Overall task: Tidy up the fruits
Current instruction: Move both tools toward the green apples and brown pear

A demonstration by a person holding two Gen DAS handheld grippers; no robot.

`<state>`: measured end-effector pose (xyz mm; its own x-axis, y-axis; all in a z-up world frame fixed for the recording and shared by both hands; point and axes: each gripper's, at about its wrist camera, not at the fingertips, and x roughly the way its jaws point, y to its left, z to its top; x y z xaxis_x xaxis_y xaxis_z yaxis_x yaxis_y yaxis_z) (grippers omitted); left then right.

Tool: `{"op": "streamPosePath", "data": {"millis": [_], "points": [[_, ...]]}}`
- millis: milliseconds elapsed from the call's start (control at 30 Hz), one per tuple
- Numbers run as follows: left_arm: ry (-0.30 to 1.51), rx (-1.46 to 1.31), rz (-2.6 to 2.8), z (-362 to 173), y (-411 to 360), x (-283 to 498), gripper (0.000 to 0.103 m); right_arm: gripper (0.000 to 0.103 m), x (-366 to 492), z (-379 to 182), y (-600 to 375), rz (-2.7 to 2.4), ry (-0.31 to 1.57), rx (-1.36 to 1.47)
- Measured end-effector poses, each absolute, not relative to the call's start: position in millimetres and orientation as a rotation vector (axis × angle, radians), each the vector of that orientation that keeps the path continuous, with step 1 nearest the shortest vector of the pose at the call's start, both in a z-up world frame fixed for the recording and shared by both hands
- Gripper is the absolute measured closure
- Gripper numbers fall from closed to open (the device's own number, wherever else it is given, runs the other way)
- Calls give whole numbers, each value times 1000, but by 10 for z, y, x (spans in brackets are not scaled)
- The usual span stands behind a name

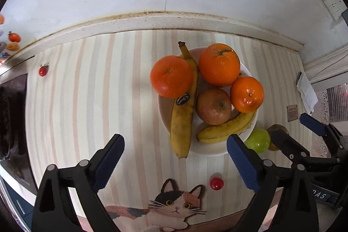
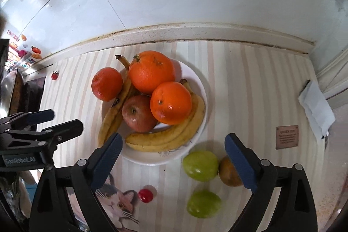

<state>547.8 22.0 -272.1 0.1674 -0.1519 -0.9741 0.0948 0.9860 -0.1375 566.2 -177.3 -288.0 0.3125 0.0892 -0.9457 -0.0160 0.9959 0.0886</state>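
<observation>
The right gripper (image 2: 174, 158) hangs wide open over the tabletop (image 2: 250, 84), a green fruit (image 2: 200, 165) between its fingers and a brown one (image 2: 228, 173) touching its right finger. The plate (image 2: 196, 79) ahead is heaped. The left gripper (image 1: 175, 163) is open too, empty. I'd centre on the green fruit, clear of the brown one, then squeeze gently.

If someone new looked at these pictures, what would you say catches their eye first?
Most striking is the white bowl mid-counter, heaped with three oranges, a red apple and bananas. Next, two green fruits and a brownish one lie loose on the striped mat, between the open right tongs. The left tongs are open too.
</observation>
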Motion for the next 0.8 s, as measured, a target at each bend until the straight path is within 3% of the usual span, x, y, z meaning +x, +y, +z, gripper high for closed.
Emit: {"op": "streamPosePath", "data": {"millis": [800], "points": [[1147, -34, -88, -1742, 173, 4347, 7, 4, 4579, -1817, -1878, 59, 1022, 45]]}}
